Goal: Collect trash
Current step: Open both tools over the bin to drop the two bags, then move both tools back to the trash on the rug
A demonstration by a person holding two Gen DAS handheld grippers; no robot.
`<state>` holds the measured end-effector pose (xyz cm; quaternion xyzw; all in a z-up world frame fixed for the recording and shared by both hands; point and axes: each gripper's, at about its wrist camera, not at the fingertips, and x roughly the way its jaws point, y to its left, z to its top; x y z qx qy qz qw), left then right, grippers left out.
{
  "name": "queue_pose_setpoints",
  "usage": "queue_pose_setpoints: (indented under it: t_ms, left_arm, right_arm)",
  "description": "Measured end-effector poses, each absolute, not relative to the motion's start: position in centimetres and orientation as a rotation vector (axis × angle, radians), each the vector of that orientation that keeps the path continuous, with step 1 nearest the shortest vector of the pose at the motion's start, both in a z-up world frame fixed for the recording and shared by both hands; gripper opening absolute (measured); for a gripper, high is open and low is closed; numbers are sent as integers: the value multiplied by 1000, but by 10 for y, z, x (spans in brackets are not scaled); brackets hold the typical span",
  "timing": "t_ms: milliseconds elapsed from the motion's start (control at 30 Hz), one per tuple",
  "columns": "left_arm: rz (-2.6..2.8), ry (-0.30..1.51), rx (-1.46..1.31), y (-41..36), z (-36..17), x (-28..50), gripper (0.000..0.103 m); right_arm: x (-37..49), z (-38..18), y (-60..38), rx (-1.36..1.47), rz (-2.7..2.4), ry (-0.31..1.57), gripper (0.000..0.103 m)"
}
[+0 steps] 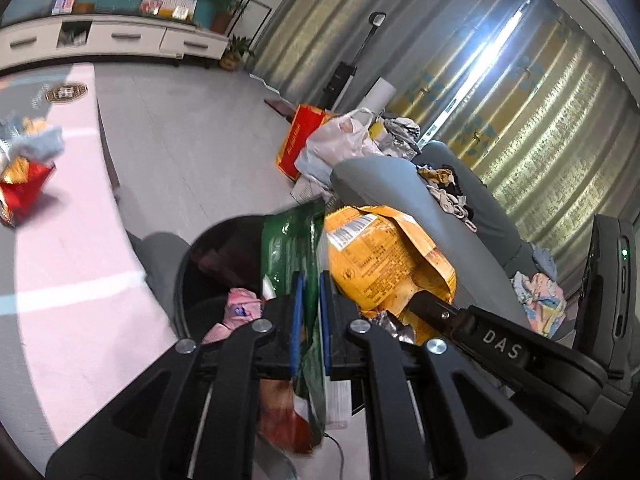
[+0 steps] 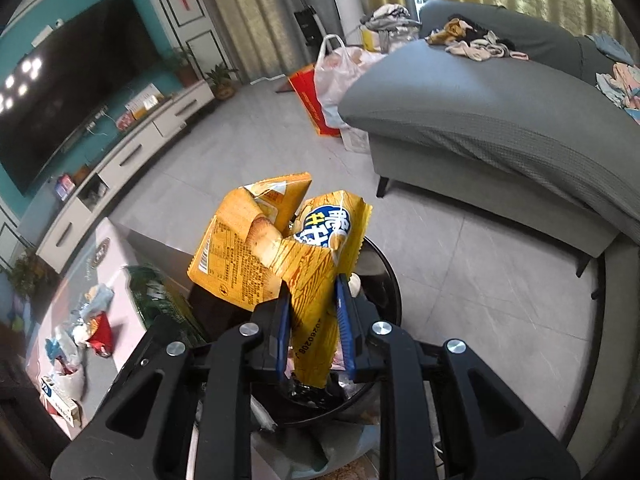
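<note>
Centre frame, over black bin (image 2: 384,276): left gripper (image 1: 310,304) pinches green wrapper (image 1: 292,248), right gripper (image 2: 314,312) yellow bag (image 2: 280,256). Both light, crinkly, probably slippery; grip flat edges.

Wrappers (image 1: 24,168) on the table (image 1: 80,240) are blurred; bin (image 2: 384,280) interior mostly hidden.

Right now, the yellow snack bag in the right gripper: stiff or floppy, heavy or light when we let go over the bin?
Probably floppy: the yellow snack bag is creased and torn open, folding over above the right gripper. Likely light, since it looks empty and flattened between the fingers. It may drift or catch rather than drop straight into the black bin, as the crumpled film is broad.
</note>
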<state>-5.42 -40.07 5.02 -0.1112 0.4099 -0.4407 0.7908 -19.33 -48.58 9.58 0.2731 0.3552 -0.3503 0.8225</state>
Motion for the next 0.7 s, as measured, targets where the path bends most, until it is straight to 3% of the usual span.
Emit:
queue_pose_setpoints:
  t_ms: [33,100,167,233,300,400,567,700]
  left_arm:
    - [-953,897,-246,-403,46,-53,20]
    - [-945,925,-273,-403,39,-51,55]
    - [-940,927,-278,-402,35,-51,58]
    - [-934,926,-263,-400,36,-52,65]
    - [-911,916,-260,-394,40,-51,78]
    - [-910,897,-267,-383,49,-51,90]
    - [-832,825,-232,-353,70,-55,99]
    - [-741,783,-192,-324,88,-53,100]
  right_arm:
    - [-192,95,-487,581,-750,764,25]
    - [-191,92,-487,582,-758,790,31]
    - [-192,92,-488,582,-761,788,39]
    - [-194,94,-489,588,-771,779,54]
    - [-197,96,-491,599,-779,764,59]
    - [-200,101,-491,619,-764,746,68]
    - [-197,115,-479,591,-734,707,74]
    - [-193,128,-463,577,-684,659,83]
